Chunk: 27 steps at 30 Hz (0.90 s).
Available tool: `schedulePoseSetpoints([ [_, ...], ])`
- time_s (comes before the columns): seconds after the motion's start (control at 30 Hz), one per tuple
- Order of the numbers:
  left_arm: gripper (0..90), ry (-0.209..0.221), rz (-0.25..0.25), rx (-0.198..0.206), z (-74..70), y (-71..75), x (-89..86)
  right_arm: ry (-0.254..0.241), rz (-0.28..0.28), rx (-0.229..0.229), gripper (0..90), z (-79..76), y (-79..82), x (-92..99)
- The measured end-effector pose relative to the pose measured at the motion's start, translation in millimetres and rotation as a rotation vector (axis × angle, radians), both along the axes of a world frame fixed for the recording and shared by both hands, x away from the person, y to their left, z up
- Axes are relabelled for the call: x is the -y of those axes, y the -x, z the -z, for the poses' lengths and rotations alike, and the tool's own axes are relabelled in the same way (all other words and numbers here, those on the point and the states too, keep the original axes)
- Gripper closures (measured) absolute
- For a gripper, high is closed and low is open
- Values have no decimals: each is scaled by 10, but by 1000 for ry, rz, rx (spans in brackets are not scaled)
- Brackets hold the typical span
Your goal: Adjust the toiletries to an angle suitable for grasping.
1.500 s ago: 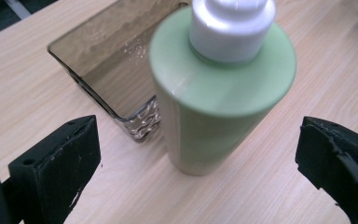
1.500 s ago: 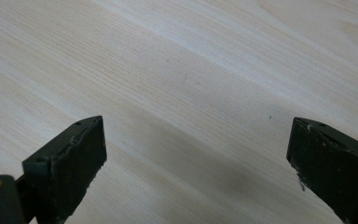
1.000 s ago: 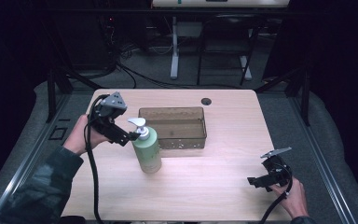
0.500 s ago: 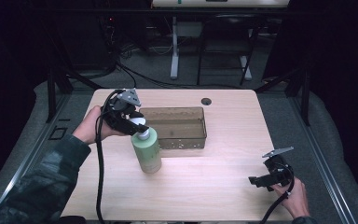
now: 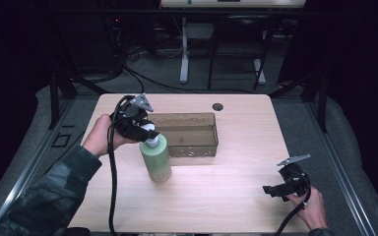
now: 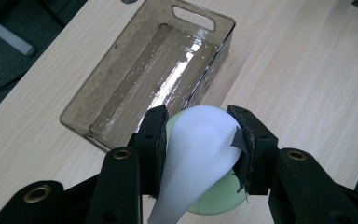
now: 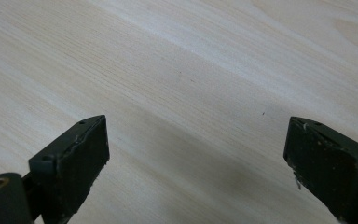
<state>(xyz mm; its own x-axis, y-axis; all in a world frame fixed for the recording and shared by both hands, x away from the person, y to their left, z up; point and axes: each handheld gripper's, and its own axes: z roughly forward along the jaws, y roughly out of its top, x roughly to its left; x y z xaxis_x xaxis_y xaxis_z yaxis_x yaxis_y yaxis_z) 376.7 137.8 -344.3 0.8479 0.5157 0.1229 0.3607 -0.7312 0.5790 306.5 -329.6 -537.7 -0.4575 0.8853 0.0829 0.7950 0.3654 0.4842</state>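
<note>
A pale green pump bottle [image 5: 156, 159] stands upright on the wooden table [image 5: 216, 196], just in front of the smoked plastic bin [image 5: 193, 133]. Its white pump head [image 6: 205, 140] sits between my left gripper's [image 6: 199, 144] two black jaws, which have just been closing and now press on both of its sides. From the high view, the left gripper [image 5: 145, 132] comes at the bottle top from the left. My right gripper [image 5: 275, 189] rests low over the table's front right part, jaws wide apart [image 7: 196, 158] with only bare wood between them.
The bin [image 6: 154, 70] has a cut-out handle at its far end and nothing inside. A round cable hole [image 5: 218, 106] sits near the table's far edge. Cables trail from both grippers toward the front edge. Dark floor and desk legs lie beyond.
My left gripper moved right onto the bottle's top and its jaws closed around the pump head. The bottle and the right gripper have stayed where they were.
</note>
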Motion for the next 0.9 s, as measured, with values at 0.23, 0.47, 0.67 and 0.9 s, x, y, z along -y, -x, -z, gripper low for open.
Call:
schedulePoseSetpoints([
  [0.23, 612, -5, -26, -15, -9, 12, 77, -23, -3, -12, 50, 21, -16, -5],
  [0.47, 613, -11, 28, -46, -26, -49, 41, -28, -10, -3, 48, -13, -7, -30],
  [0.67, 623, -38, 38, -61, -44, -61, 69, -49, -11, 11, 42, -42, 0, -9],
  [0.9, 623, -40, 19, -69, -47, -65, 80, -56, -14, 1, 42, -17, -6, 8],
])
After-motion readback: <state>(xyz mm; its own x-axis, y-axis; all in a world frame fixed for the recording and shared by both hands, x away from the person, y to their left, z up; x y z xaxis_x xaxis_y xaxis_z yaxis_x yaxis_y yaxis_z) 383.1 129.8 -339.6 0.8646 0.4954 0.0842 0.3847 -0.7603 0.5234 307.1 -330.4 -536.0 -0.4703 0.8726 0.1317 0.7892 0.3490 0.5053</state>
